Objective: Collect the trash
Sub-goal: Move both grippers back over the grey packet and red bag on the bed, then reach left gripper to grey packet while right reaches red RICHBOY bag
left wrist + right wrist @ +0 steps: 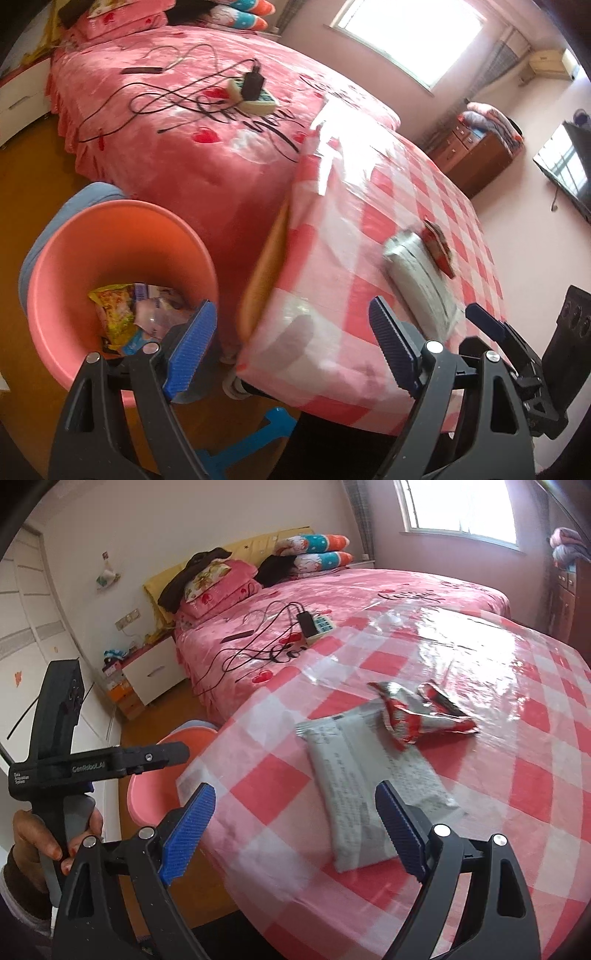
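Observation:
A pink bin [74,266] stands on the floor left of the table, with a yellow wrapper [112,310] and other packets inside. My left gripper [291,302] is open and empty, over the gap between the bin and the table corner. On the red-and-white checked table [517,794] lie a flat grey packet [369,782] and, just beyond it, a crumpled red-and-silver wrapper [417,716]. My right gripper [295,794] is open above the table's near edge. The grey packet's near end lies close to its right finger, untouched. The left wrist view shows the grey packet [421,284] and the red wrapper [439,247].
A bed [388,587] with a pink cover runs behind the table, with a power strip [317,626] and cables on it. A hand [29,834] holds the left gripper's handle at the left. A white nightstand [151,672], a wooden dresser [476,158] and a wall TV [569,170] stand around.

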A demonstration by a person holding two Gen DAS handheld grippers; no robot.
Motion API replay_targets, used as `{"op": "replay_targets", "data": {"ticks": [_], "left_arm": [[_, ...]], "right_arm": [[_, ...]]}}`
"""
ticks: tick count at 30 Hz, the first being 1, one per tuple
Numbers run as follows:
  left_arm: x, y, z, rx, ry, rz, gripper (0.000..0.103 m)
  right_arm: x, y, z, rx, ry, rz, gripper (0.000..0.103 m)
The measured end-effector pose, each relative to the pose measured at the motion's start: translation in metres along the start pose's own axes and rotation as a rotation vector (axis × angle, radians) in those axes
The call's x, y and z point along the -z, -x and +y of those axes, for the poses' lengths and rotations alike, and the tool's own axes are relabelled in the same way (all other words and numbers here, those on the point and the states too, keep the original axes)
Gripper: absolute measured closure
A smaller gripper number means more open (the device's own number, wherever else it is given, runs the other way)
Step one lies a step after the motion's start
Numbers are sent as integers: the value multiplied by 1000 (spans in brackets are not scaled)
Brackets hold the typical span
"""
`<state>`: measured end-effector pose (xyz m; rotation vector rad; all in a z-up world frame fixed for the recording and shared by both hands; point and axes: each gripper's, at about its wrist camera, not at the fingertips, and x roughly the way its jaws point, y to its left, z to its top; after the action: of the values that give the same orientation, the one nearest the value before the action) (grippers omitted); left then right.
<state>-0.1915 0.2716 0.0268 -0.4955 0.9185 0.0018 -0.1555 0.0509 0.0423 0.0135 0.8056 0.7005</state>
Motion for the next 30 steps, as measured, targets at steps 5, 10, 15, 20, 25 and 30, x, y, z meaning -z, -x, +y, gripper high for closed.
{"op": "replay_targets", "data": {"ticks": [5, 10, 15, 20, 25, 30], "left_arm": [[2, -5, -26, 22, -40, 23, 18], [7, -13, -50, 47, -65, 54, 18], [11, -27, -74, 82, -74, 100, 18], [12, -43, -101, 96, -109, 136, 18], [-5, -52, -130, 120, -192, 113, 18], [-33, -66, -153, 181, -216, 74, 18]], "right_arm": [[5, 7, -21, 6, -36, 1, 15], [12, 13, -42, 14, -73, 1, 15], [19, 21, -66, 35, -112, -4, 15], [27, 32, -91, 68, -148, -13, 15], [36, 45, -110, 92, -180, -24, 15], [44, 55, -131, 110, -223, -32, 15]]}}
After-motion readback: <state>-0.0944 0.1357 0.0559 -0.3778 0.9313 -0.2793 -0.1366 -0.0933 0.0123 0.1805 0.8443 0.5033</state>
